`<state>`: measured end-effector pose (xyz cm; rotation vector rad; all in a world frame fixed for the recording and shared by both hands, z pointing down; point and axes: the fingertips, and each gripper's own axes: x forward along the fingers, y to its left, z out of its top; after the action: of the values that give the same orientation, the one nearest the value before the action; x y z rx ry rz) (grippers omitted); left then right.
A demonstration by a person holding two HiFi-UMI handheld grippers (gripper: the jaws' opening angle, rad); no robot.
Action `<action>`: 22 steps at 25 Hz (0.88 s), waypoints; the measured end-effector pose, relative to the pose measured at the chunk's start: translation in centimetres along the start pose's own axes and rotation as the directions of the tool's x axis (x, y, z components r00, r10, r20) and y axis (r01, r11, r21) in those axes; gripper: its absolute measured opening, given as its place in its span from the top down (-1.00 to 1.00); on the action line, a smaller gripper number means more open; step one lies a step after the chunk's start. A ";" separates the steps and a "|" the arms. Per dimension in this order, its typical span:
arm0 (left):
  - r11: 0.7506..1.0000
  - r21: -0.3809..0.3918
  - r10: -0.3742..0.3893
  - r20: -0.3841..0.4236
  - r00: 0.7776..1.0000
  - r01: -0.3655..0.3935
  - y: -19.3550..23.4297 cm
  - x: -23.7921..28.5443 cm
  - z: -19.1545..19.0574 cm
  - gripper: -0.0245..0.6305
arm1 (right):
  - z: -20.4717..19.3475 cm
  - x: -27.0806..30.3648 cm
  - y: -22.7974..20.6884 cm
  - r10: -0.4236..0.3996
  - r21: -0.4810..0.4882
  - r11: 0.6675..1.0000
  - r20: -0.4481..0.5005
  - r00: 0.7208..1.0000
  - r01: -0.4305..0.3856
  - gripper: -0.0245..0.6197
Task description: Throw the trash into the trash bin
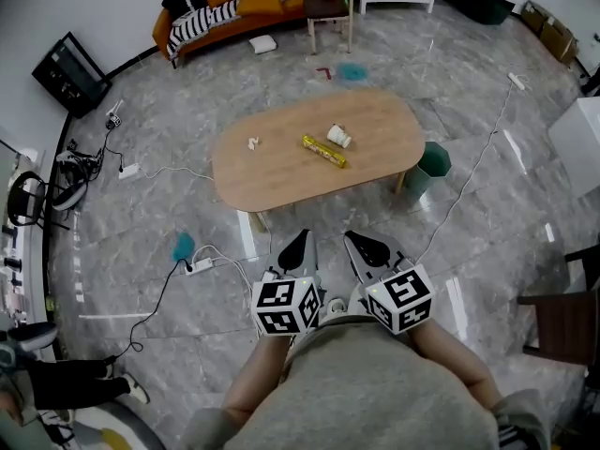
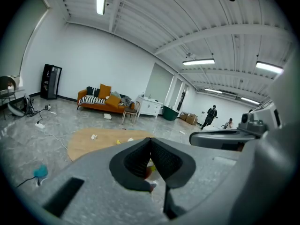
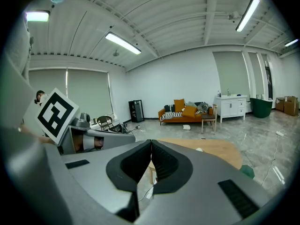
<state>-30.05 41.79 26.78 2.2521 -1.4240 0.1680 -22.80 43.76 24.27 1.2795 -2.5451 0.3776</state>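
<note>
- The left hand-held gripper (image 1: 298, 244) has its jaws together, the dark pads meeting at the tips with nothing between them.
- The right hand-held gripper (image 1: 358, 242) sits just beside it, to its right. Its jaws are also closed tip to tip and hold nothing.
- Both hand-held grippers are held low in front of the person, over the grey marble floor (image 1: 169, 204), pointing at an oval wooden tabletop (image 1: 281, 172) straight ahead of them and apart from them.
- Three pieces of trash lie on that tabletop. A crumpled paper (image 1: 251, 142) is ahead and left of the left hand-held gripper. A yellow wrapper (image 1: 323, 151) lies ahead of the gap between the two. A paper cup (image 1: 338, 136) lies on its side just beyond the wrapper.
- The green trash bin (image 1: 433, 162) stands on the floor at the tabletop's right end, ahead and to the right of the right hand-held gripper.
- A white power strip (image 1: 199, 265) lies on the floor to the left of the left hand-held gripper.
</note>
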 end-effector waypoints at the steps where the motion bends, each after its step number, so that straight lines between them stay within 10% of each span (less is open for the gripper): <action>1: 1.000 -0.002 0.003 0.000 1.000 -0.003 0.1 0.0 0.0 0.90 | 0.0 0.2 0.0 0.005 0.002 1.000 -0.001 1.000 -0.005 0.90; 22: 0.992 -0.063 0.108 0.018 0.994 -0.107 4.6 5.7 2.9 0.90 | 2.5 7.9 -3.6 0.119 -0.003 0.993 -0.018 0.993 -0.119 0.90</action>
<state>-31.94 34.18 27.68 2.1343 -1.5415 0.1333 -24.70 35.01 25.09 1.1210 -2.6129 0.4054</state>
